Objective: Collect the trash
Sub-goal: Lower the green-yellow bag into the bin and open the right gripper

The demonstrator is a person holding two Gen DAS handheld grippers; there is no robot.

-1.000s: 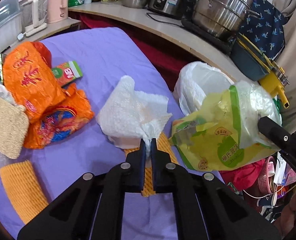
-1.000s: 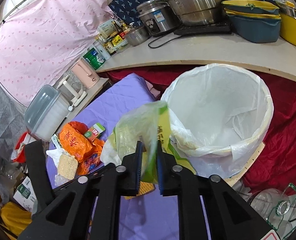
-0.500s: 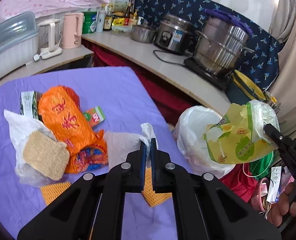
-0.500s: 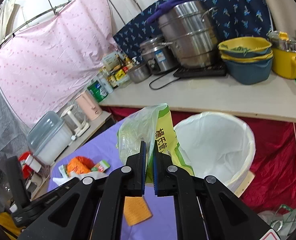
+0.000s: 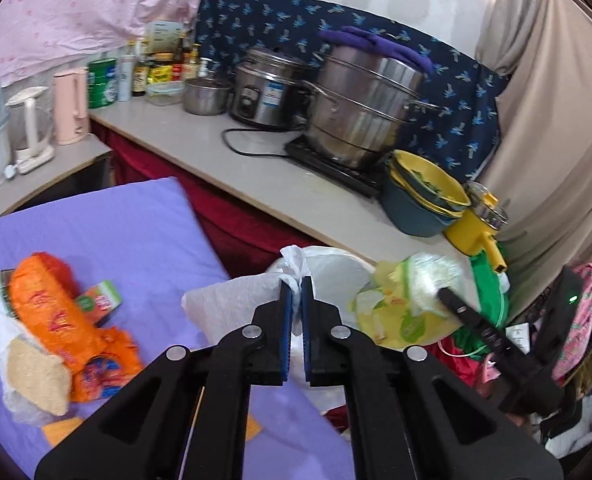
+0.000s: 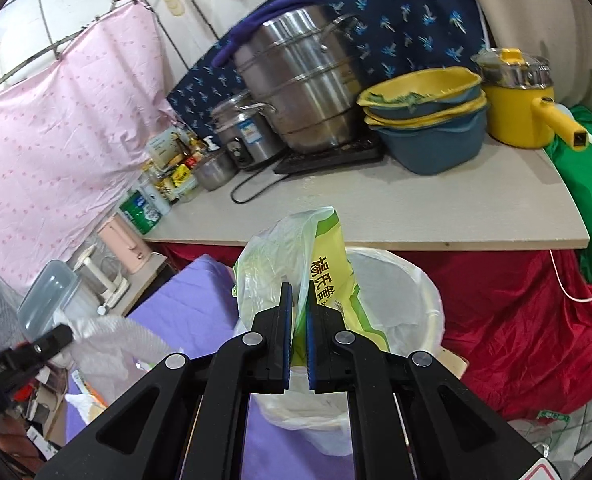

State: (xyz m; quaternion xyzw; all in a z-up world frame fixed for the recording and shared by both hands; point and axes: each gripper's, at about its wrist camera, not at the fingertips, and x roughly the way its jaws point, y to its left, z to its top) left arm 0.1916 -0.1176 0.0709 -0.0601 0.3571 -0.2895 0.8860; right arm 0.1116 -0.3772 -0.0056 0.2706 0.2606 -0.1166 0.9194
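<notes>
My left gripper (image 5: 296,285) is shut on a crumpled white wrapper (image 5: 231,304), held up above the purple table (image 5: 95,232). My right gripper (image 6: 300,292) is shut on a yellow-green plastic bag (image 6: 296,252) that hangs just over the near rim of the white-lined trash bin (image 6: 400,292). In the left wrist view the same bag (image 5: 400,308) and the right gripper (image 5: 448,300) show at the right, beside the bin (image 5: 336,268). In the right wrist view the left gripper (image 6: 61,336) and the wrapper (image 6: 111,340) show at the left.
An orange wrapper (image 5: 51,320), a small green-red packet (image 5: 99,300), a tan sponge (image 5: 35,376) and an orange cloth (image 5: 61,428) lie on the table. Behind the bin runs a counter (image 6: 376,208) with steel pots (image 6: 304,80), bowls and a yellow pot. Red cloth (image 6: 516,320) hangs below it.
Both grippers have risen. The white wrapper has been lifted off the table and carried right, toward the bin. The yellow-green bag has moved up and closer over the bin.
</notes>
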